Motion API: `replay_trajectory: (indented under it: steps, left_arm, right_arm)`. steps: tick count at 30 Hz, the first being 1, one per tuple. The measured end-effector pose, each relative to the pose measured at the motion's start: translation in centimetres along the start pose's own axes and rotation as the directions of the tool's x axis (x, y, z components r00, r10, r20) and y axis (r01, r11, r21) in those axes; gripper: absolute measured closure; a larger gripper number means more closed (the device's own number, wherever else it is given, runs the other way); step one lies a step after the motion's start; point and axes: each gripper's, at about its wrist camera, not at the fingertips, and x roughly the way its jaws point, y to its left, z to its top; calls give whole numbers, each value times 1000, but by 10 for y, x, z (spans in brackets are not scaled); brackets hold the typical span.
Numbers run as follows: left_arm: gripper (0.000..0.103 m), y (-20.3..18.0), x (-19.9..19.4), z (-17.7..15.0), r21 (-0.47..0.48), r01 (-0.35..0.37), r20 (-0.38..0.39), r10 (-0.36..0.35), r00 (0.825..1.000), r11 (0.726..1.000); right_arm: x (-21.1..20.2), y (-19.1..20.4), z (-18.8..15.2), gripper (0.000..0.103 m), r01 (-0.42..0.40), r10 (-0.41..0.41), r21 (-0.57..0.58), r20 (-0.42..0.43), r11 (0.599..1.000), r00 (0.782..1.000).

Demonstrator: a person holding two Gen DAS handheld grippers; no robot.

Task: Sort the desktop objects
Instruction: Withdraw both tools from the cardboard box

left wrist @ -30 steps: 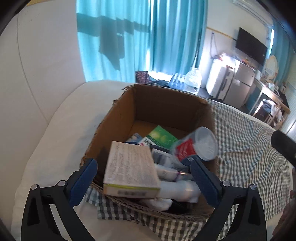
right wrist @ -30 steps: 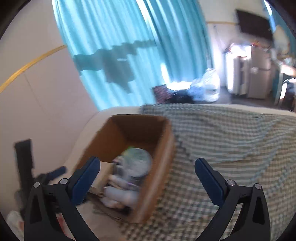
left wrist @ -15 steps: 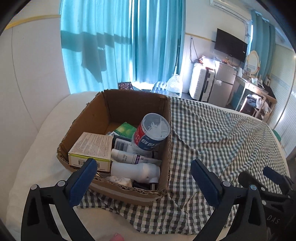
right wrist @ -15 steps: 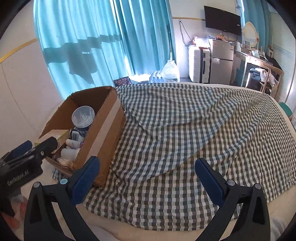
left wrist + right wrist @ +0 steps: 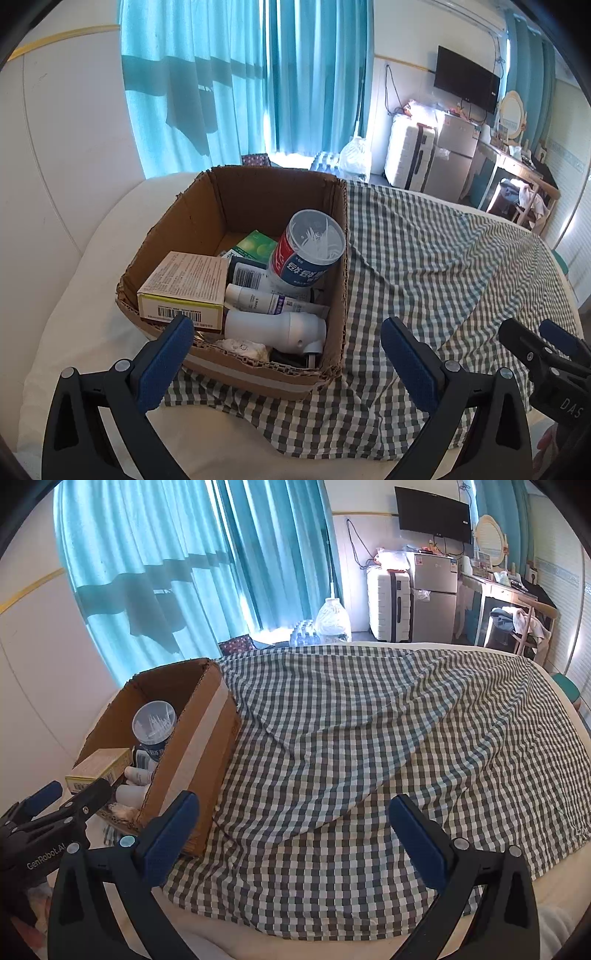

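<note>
The left claw [image 5: 286,354] hangs just before the near wall of the box [image 5: 236,363], fingers spread wide and gripping nothing. The box sits at the left end of the checked cloth [image 5: 369,738], which is spread over a white bed [image 5: 74,295] (no desk here). Inside the box, a tub [image 5: 306,251] with a red-and-blue label leans against the right wall, its clear lid facing up and thin white sticks showing through. A carton [image 5: 188,288] with a yellow edge and a barcode lies along the left side, its near end resting on the box's torn rim. Between them lies a white tube [image 5: 266,301], and nearer the front a white bottle [image 5: 273,328] on its side. A green packet [image 5: 256,245] lies further back on the floor of the box.

The right claw [image 5: 293,836] hovers over bare cloth to the right of the box, fingers also wide apart and empty. From its view the left claw shows at the lower left, close to the box's near corner. Teal curtains [image 5: 166,572] hang behind.
</note>
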Motion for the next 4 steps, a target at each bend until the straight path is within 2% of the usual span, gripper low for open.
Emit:
replay_trajectory:
  steps: [4]
  left_arm:
    - [0, -1, -3, -2, 2, 4, 15, -4, 1000, 1000]
  right_arm:
    - [1, 1, -1, 0, -3, 3, -1, -6, 1000, 1000]
